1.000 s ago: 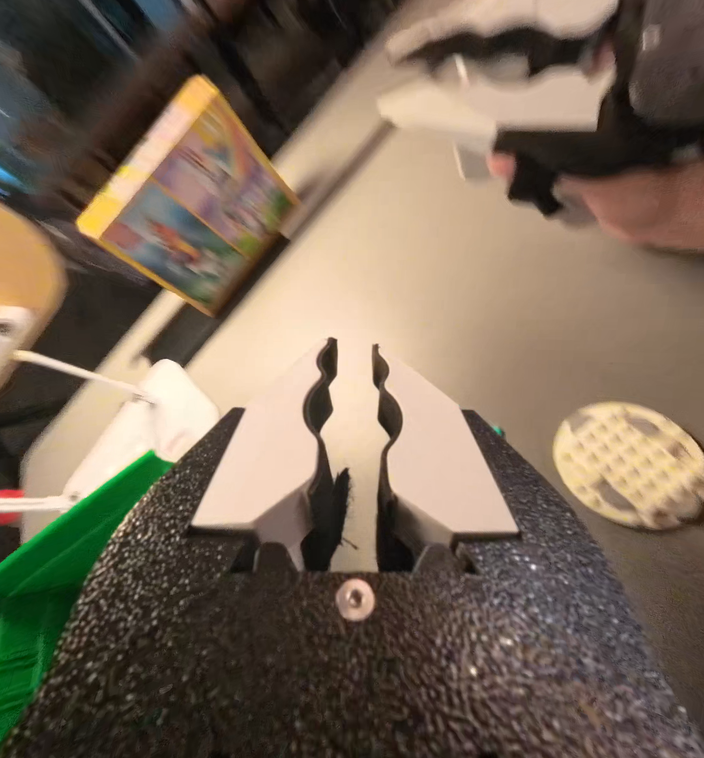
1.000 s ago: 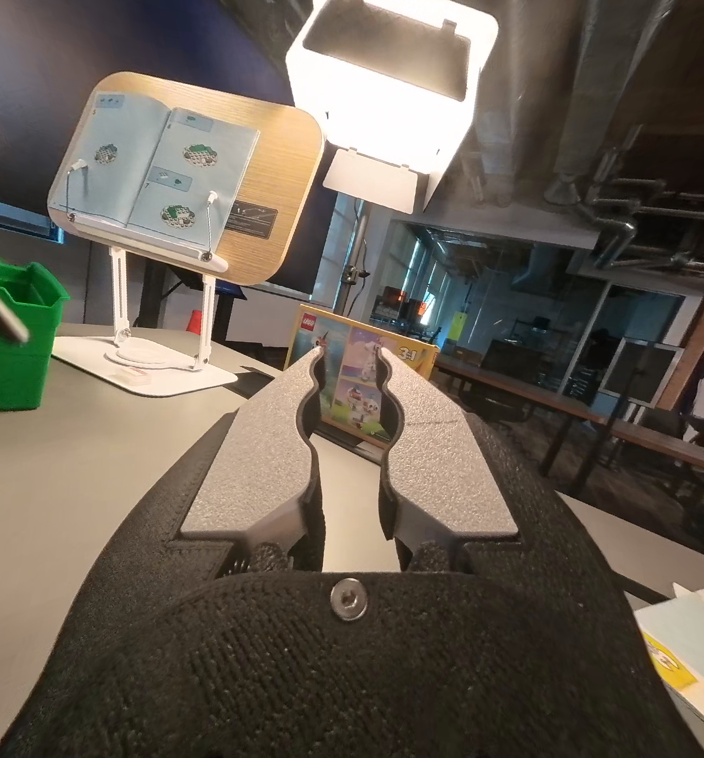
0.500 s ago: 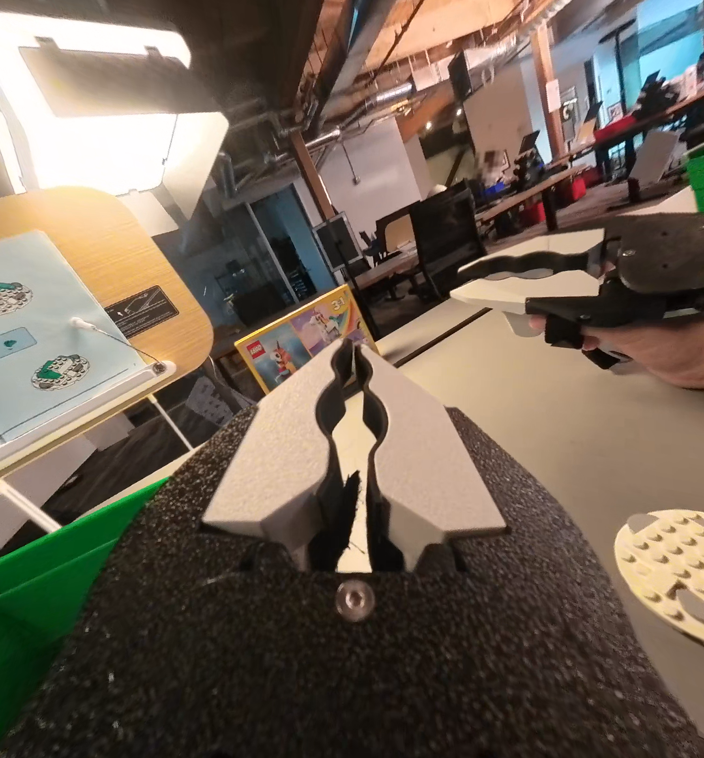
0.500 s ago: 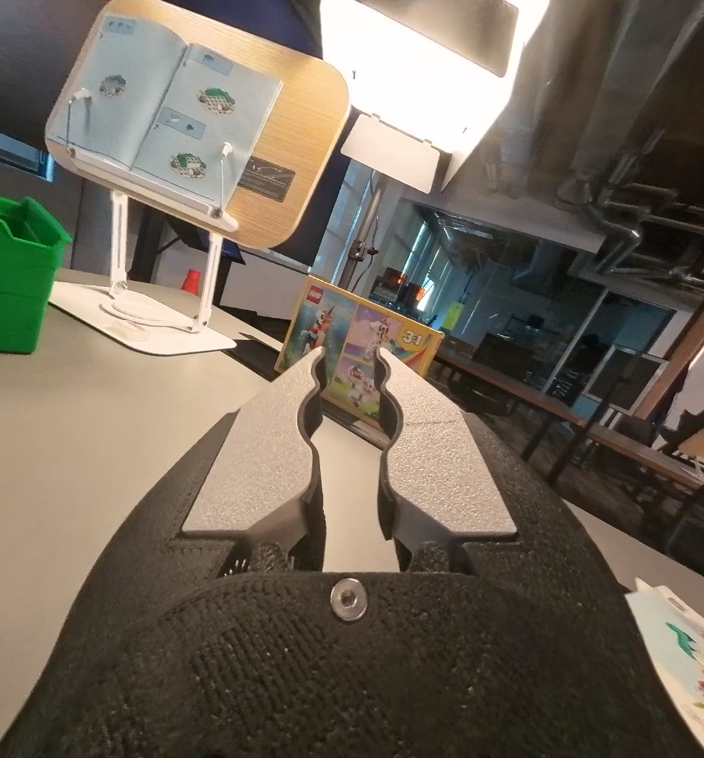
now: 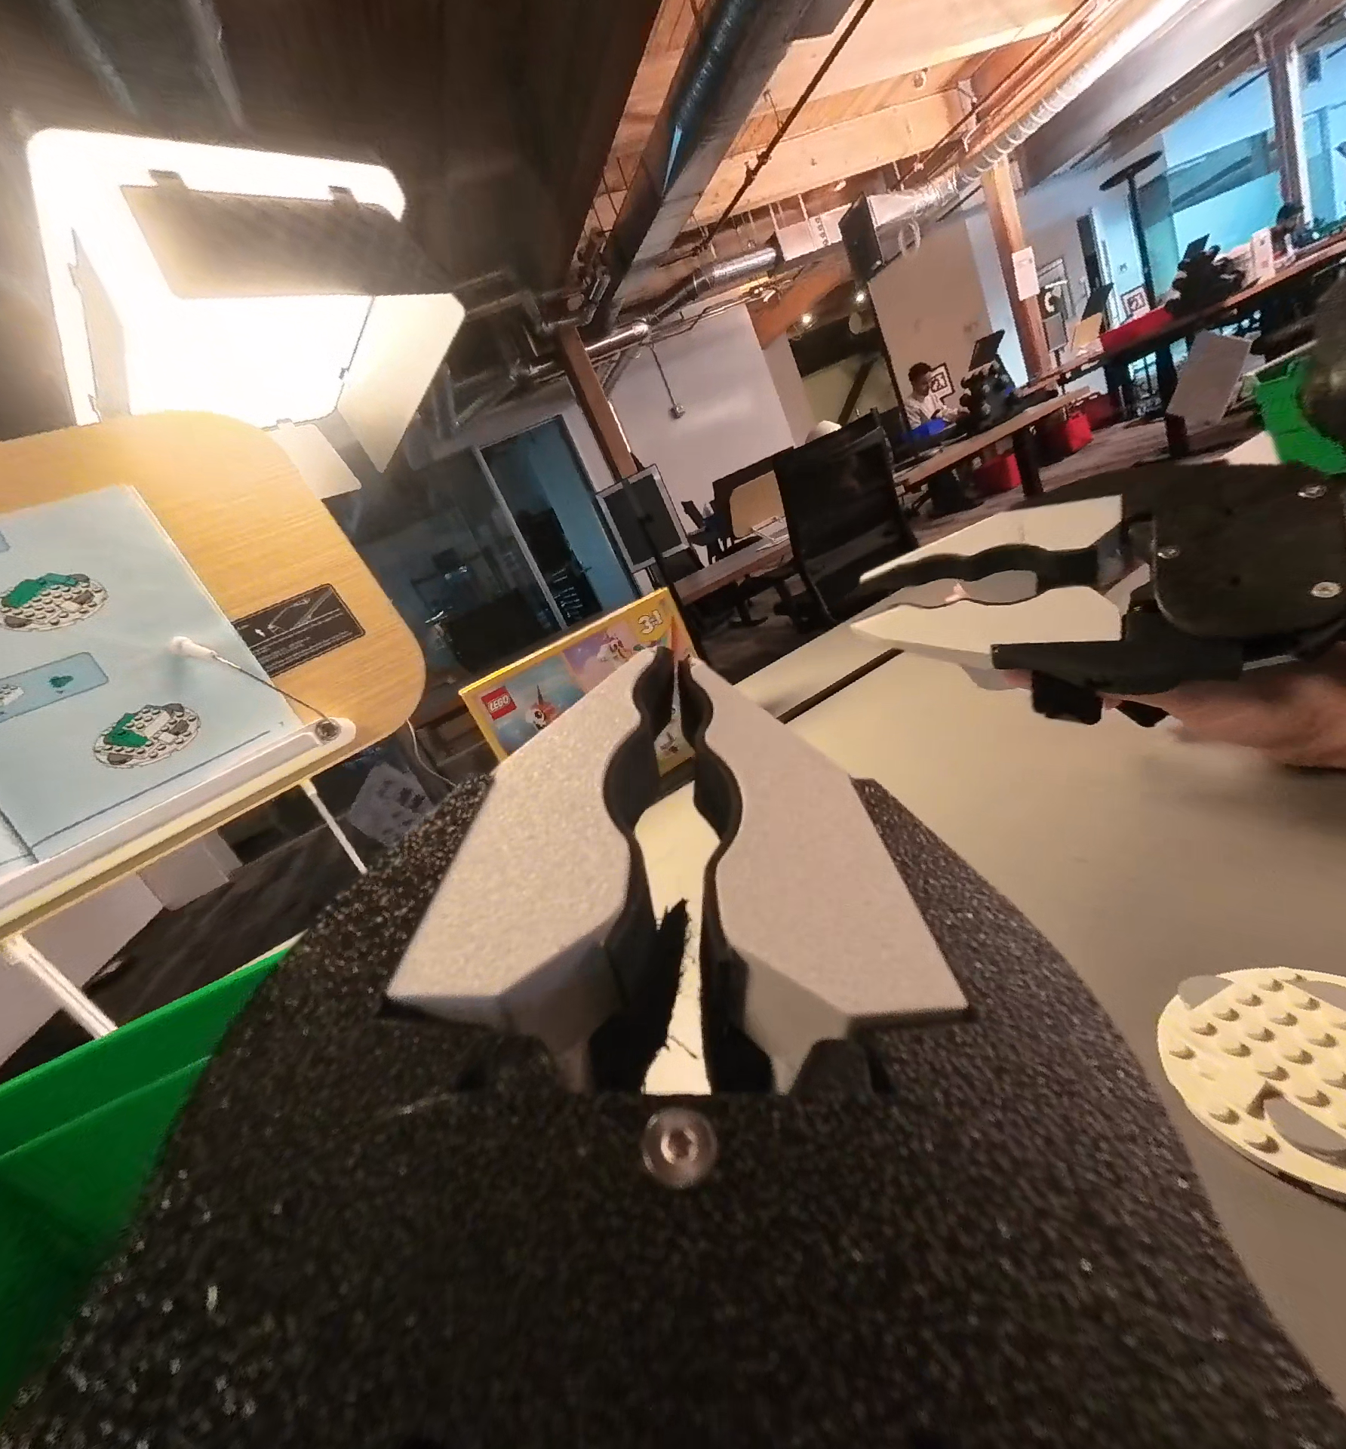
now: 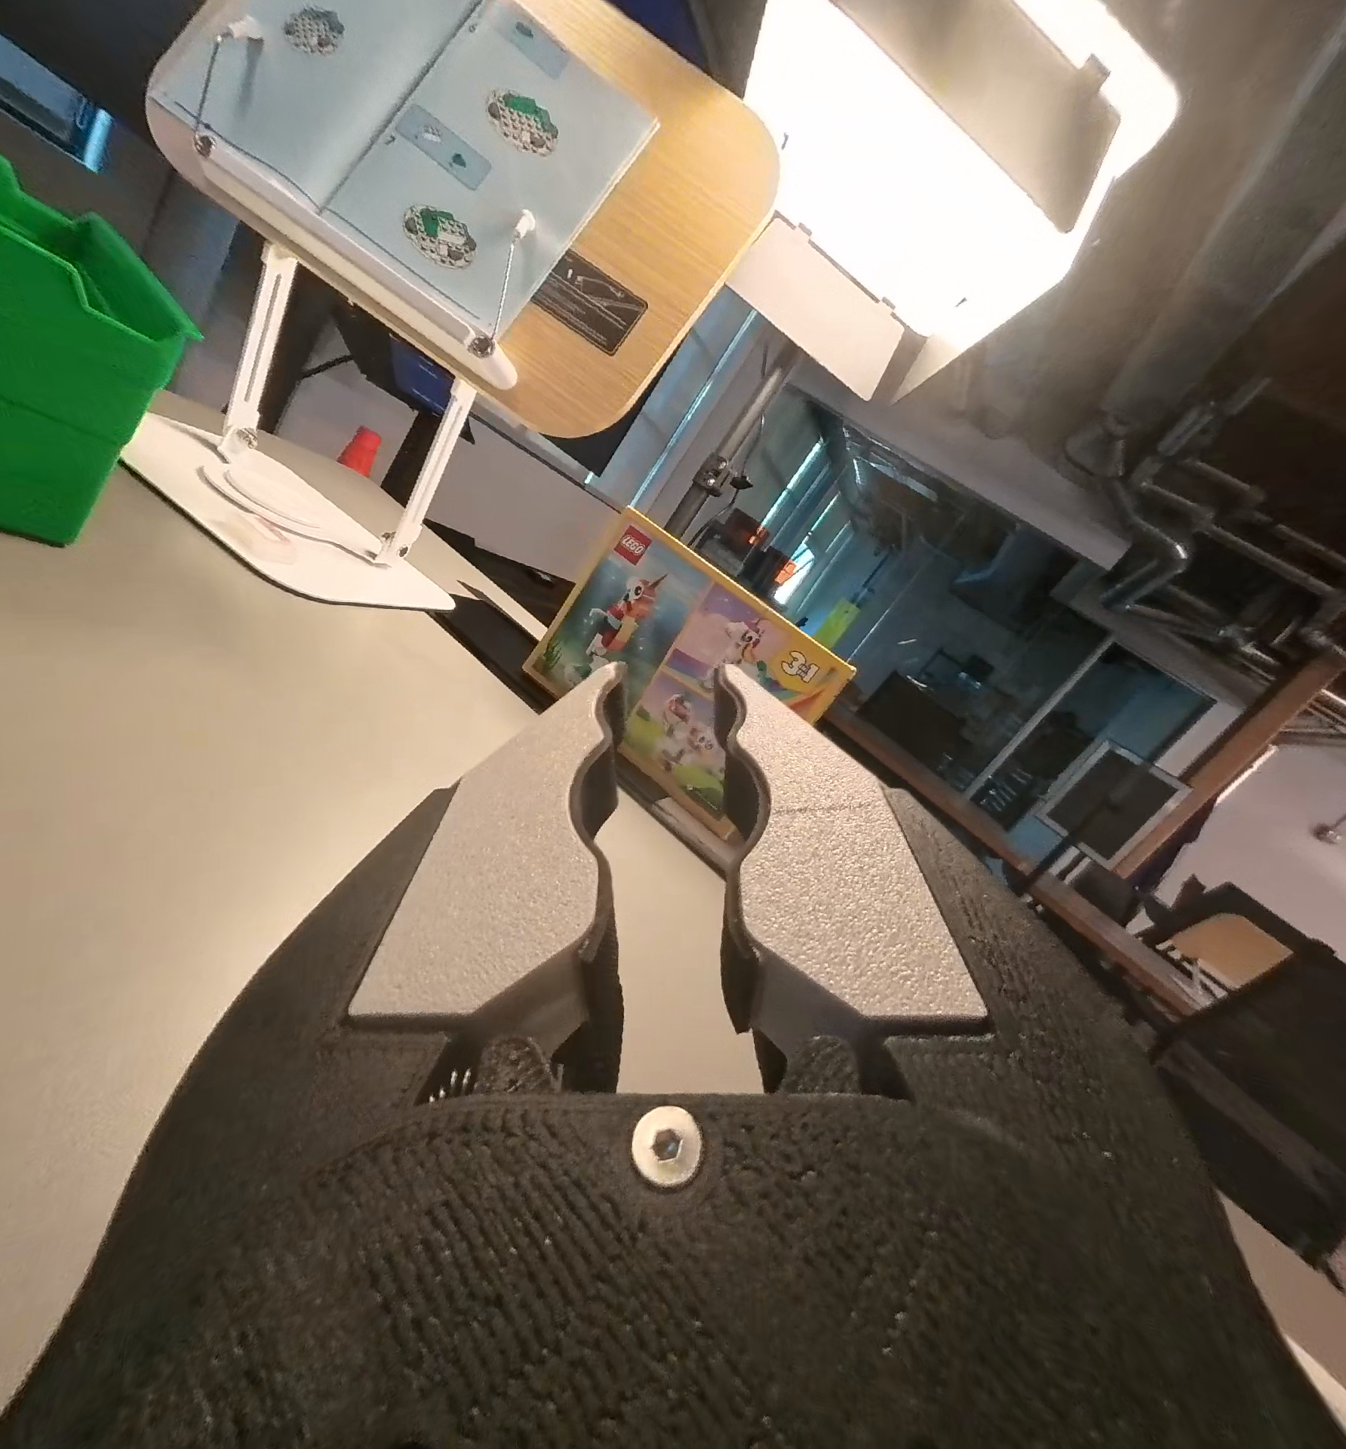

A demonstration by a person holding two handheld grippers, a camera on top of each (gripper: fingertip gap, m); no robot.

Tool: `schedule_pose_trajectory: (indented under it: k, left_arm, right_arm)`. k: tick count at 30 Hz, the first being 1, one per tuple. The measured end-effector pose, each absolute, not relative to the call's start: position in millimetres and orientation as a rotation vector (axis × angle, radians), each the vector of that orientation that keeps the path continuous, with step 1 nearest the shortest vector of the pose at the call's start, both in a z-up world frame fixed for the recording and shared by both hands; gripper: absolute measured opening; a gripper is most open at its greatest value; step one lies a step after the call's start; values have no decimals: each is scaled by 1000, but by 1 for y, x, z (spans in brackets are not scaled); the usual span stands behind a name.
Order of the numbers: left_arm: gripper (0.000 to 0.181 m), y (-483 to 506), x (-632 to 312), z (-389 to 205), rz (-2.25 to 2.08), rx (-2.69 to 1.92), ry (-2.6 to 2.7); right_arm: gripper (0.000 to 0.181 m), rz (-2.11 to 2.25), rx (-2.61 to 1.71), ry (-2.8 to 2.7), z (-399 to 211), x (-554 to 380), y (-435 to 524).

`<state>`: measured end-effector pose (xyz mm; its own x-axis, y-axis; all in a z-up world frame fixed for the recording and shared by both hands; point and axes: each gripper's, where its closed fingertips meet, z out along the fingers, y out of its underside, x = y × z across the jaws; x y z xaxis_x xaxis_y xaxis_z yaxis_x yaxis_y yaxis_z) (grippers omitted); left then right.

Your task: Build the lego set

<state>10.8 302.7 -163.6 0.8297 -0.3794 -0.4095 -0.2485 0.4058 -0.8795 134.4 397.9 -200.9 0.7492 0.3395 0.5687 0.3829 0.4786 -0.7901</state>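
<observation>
A round tan studded plate (image 5: 1281,1074) with grey tiles lies flat on the grey table (image 5: 1007,823), at the right of the left wrist view. My left gripper (image 5: 674,684) is held above the table to the left of the plate; its jaws are nearly closed and hold nothing. My right gripper (image 6: 670,678) is open and empty, pointing at the lego box (image 6: 678,651). It also shows in the left wrist view (image 5: 874,608), held by a hand (image 5: 1281,721) beyond the plate. No loose brick is visible.
An open instruction booklet (image 6: 419,157) rests on a wooden stand (image 5: 301,549) at the back left. A green bin (image 6: 27,353) stands left of it, also low in the left wrist view (image 5: 66,1137). A bright light panel (image 5: 223,274) hangs behind. Office desks lie beyond. My hands' fingertips stand some 15 centimetres from each other.
The left view has swung up from the table toward the room, and the left jaws have narrowed. The right gripper has rolled and come closer to the box; its jaws stay apart.
</observation>
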Motion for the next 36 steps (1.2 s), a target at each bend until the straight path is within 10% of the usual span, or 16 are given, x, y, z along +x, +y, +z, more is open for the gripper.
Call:
schedule_pose_trajectory:
  k: [25,30,36]
  left_arm:
    - [0,305,-6,-162,-170,-1183,540]
    - [0,303,-3,-161,-177,-1179,553]
    - [0,302,3,-164,-182,-1183,576]
  right_arm:
    - [27,509,-1278,-1199,-239,117,276]
    - [73,901,-1564,-1436,-277,98,231]
    - [79,782,-1640,-1595,-308,86,220]
